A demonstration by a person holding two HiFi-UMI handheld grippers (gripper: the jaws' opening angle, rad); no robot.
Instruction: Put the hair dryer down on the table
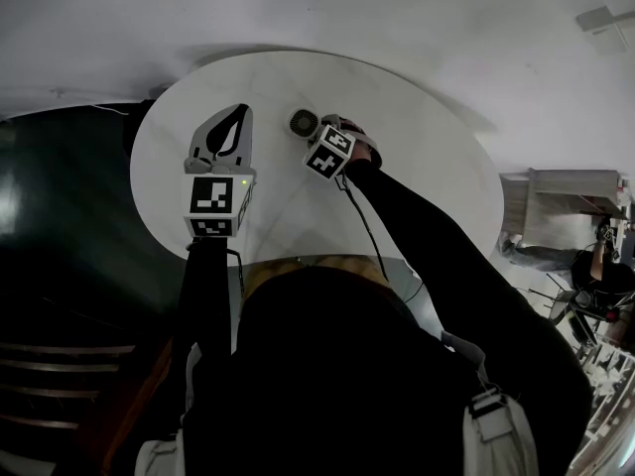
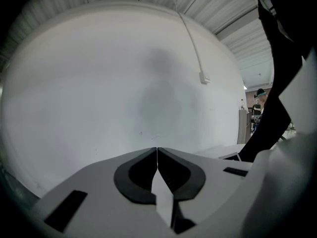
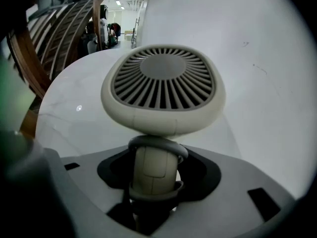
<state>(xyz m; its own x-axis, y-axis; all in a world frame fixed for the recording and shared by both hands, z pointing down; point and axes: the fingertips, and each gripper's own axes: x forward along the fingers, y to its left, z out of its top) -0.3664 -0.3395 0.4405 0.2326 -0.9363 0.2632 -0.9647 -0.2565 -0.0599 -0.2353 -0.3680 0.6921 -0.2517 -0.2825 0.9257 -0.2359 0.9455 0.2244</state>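
Right gripper (image 3: 155,175) low over round white table (image 1: 427,157). Cream hair dryer (image 3: 161,90) handle stands between 2 spread jaws, dark gaps each side (grip looks slack). Left gripper (image 2: 157,153) pressed together, empty. Advice: confirm dryer head rests on tabletop, widen jaws, back straight off.

Cream hair dryer (image 3: 163,78), white, perhaps marbled table (image 3: 69,120)

head view steeply down on table (image 1: 437,167); right gripper view low, close over same table.
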